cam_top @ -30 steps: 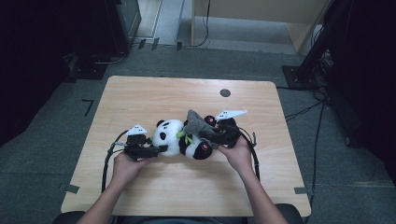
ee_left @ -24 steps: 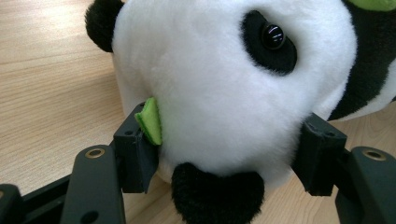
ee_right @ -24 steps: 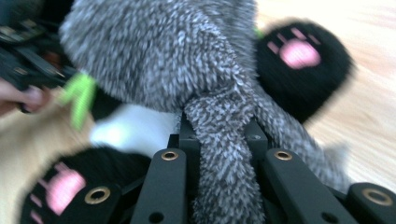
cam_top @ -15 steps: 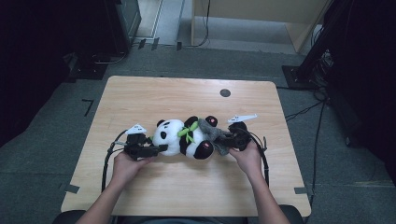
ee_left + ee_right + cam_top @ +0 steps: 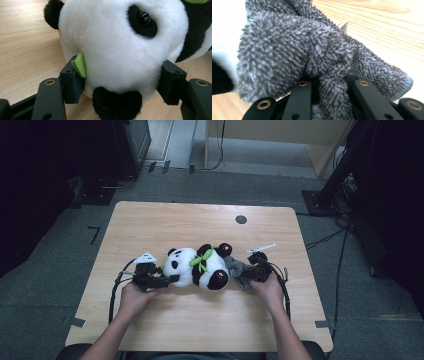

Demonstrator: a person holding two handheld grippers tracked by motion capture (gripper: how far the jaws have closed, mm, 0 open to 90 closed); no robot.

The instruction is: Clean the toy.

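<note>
Panda toy [image 5: 200,266] lying lengthwise between two grippers on the table [image 5: 150,225].

Left gripper [image 5: 167,280] has its jaws spread wide around the toy's white head, one on each cheek, pressing into the plush; in the left gripper view the fingers [image 5: 72,83] flank the head, a small green tab [image 5: 80,64] sits against the near one, and the black nose points down between them. The toy's long axis runs across the table from this gripper to the other, head toward the left fingers, feet toward the right ones, green ribbon [image 5: 201,260] around the neck. Grey cloth [image 5: 237,270] lies just past the feet, touching them. Right gripper [image 5: 248,275] is clamped on that cloth, the fluffy fabric [image 5: 312,57] bunched between its nearly closed fingers [image 5: 299,100].
</note>
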